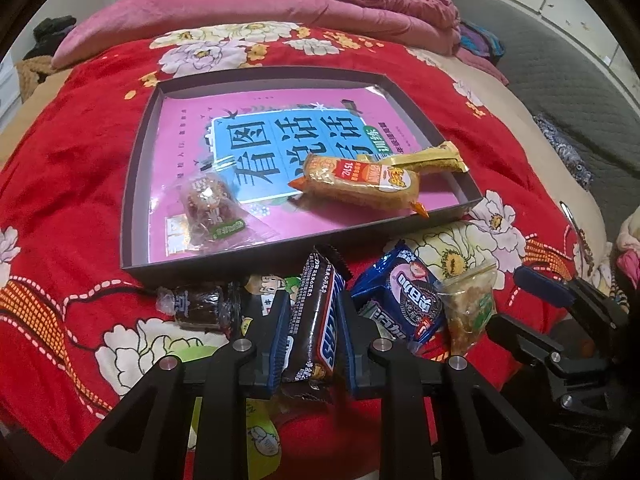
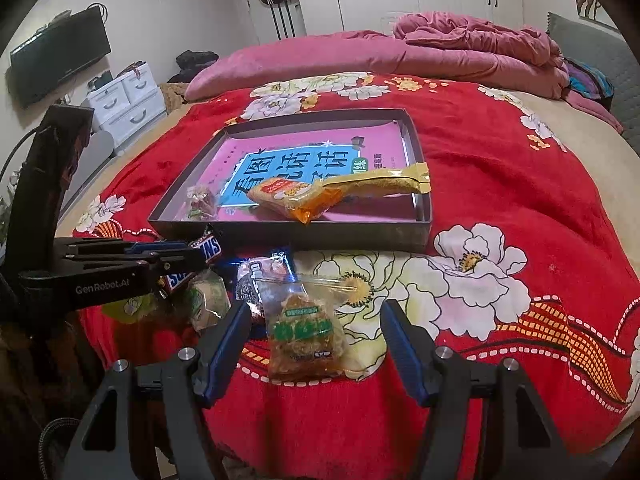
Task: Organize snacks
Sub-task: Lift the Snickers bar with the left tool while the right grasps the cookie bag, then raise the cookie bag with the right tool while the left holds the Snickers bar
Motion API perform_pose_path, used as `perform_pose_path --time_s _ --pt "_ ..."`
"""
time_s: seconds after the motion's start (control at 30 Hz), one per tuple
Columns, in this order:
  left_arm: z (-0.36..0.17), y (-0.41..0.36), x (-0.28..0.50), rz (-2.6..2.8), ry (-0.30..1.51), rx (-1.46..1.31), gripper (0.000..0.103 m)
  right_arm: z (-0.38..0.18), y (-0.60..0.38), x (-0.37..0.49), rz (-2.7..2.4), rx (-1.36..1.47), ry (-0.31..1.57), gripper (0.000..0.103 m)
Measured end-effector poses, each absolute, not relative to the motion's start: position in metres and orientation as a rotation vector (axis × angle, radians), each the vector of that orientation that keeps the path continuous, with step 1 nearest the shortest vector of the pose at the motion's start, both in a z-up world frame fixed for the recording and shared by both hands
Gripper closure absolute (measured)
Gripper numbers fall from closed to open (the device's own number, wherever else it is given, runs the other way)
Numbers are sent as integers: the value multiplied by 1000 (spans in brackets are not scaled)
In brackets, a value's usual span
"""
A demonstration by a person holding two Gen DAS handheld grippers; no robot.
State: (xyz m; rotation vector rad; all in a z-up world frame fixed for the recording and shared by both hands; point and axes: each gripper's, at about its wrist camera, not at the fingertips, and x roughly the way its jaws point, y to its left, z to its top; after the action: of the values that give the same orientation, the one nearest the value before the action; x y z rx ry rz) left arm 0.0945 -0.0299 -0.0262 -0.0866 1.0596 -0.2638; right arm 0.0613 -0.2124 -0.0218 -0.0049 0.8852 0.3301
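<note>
My left gripper (image 1: 314, 300) is shut on a brown Snickers bar (image 1: 316, 320), which stands lengthwise between the blue pads just in front of the tray. In the right wrist view the same left gripper (image 2: 192, 256) holds the Snickers bar (image 2: 208, 246) above the blanket. My right gripper (image 2: 315, 312) stands open around a clear packet of brown snack (image 2: 306, 332) without touching it. A blue Oreo packet (image 1: 400, 300) lies between the two. The dark shallow tray (image 1: 136, 184) holds a yellow packet (image 1: 360, 184), a gold bar (image 1: 432, 158) and a clear-wrapped red sweet (image 1: 208, 204).
A dark wrapped sweet (image 1: 200, 304) and a green cartoon packet (image 1: 276, 284) lie left of the Snickers. All sits on a red floral blanket (image 2: 500, 184) over a bed. A pink quilt (image 2: 460, 48) is heaped at the back, white drawers (image 2: 124, 100) stand at left.
</note>
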Motion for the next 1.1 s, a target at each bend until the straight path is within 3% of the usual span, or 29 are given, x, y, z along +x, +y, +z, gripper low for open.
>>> perform_pose_path --time_s 0.57,0.77,1.1 --pt "-16 -9 89 -245 1021 -167 85 -51 -199 74 337 -44 992 36" --pt "-13 -6 86 -244 1014 -175 85 -54 -202 77 360 -14 1008 53" --pt "-9 -1 84 -231 1002 -181 85 -41 -215 78 351 44 951 59"
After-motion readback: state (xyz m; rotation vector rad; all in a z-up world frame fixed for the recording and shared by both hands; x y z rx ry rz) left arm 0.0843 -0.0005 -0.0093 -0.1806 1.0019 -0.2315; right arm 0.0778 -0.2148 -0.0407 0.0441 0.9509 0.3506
